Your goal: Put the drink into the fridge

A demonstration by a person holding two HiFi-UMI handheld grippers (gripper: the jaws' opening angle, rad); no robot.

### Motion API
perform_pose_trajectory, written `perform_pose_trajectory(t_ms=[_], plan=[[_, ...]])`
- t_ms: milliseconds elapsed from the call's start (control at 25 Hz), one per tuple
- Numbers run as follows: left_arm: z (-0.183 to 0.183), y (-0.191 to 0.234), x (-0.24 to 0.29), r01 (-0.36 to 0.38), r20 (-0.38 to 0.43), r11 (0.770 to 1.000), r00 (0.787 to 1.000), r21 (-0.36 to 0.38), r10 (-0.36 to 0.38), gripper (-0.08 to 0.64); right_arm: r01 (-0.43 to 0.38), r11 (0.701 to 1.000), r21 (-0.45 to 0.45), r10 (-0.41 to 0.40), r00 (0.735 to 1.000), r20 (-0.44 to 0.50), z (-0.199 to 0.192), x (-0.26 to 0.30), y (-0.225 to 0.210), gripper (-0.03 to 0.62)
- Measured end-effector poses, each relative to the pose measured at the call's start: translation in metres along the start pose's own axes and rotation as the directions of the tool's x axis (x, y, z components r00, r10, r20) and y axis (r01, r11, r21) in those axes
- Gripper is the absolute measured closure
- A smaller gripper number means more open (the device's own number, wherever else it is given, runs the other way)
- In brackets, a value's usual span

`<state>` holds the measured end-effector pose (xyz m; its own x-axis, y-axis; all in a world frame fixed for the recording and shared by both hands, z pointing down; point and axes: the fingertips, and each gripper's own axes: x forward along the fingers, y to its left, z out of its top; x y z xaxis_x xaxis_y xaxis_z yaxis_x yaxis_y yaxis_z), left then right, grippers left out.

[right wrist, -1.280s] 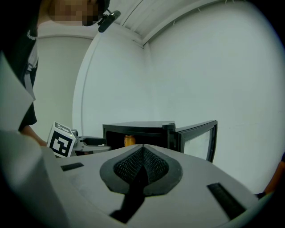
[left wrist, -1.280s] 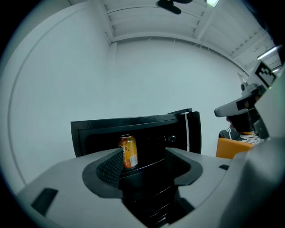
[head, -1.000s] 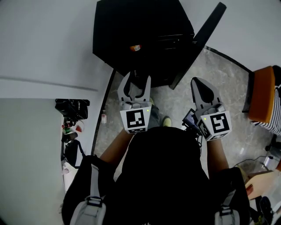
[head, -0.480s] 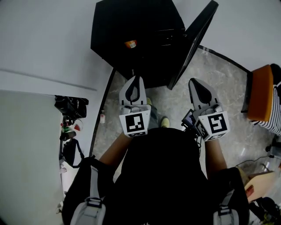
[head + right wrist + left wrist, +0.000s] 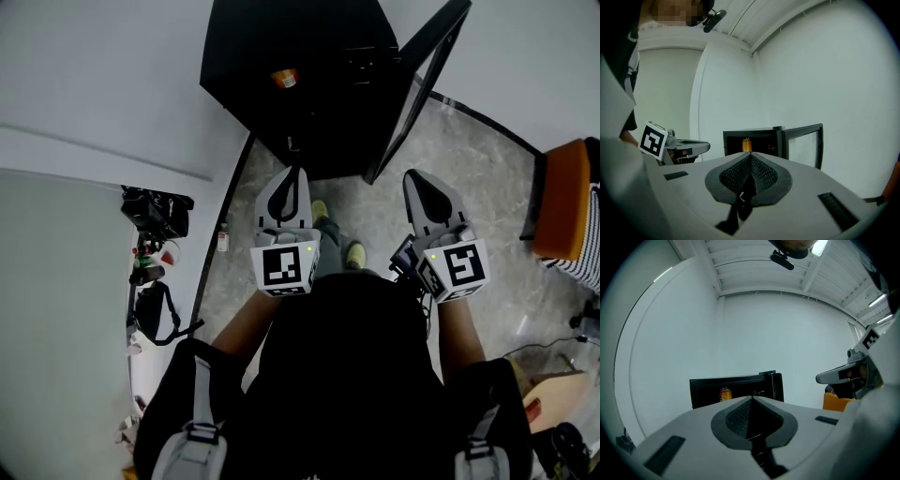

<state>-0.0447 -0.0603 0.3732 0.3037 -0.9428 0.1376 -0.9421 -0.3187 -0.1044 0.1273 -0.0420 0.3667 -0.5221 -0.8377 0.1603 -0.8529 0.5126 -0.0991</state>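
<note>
Now both the left gripper (image 5: 296,175) and right gripper (image 5: 416,179) are clamped empty before the open mini fridge (image 5: 272,33) holding an orange can (image 5: 284,79).

place: bare test room or office (hard to say which) | landmark: small black fridge (image 5: 309,84) against white wall (image 5: 112,84) | right of fridge: orange chair (image 5: 561,199) | left: black camera gear (image 5: 155,211) | below: grey stone floor (image 5: 469,159)
</note>
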Motion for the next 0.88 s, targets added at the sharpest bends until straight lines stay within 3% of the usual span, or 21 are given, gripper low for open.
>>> perform_pose_trajectory(t_ms=[160, 320, 560, 760, 880], plan=[[-0.003, -0.002, -0.006, 0.005, -0.011, 1.000, 1.000, 0.002, -0.005, 0.548, 0.006, 1.000, 0.009, -0.005, 0.999, -0.036, -0.010, -0.007, 0.001, 0.580], [-0.006, -0.006, -0.006, 0.020, -0.020, 1.000, 1.000, -0.004, -0.020, 0.548, 0.021, 1.000, 0.020, -0.020, 1.000, -0.005, -0.007, -0.009, 0.000, 0.580], [-0.008, -0.009, -0.006, 0.041, -0.032, 0.999, 0.999, -0.011, -0.041, 0.548, 0.040, 0.998, 0.054, -0.034, 0.994, -0.108, -0.024, -0.016, 0.001, 0.580], [-0.014, -0.005, -0.015, 0.050, -0.042, 0.999, 0.998, -0.006, -0.050, 0.548, 0.045, 0.997, 0.056, -0.043, 0.998, -0.049, -0.021, -0.016, 0.010, 0.580], [-0.014, 0.000, -0.024, 0.055, -0.048, 0.998, 0.997, -0.008, -0.056, 0.548, 0.048, 0.997, 0.055, -0.043, 0.996, -0.075, -0.023, -0.021, 0.022, 0.580]])
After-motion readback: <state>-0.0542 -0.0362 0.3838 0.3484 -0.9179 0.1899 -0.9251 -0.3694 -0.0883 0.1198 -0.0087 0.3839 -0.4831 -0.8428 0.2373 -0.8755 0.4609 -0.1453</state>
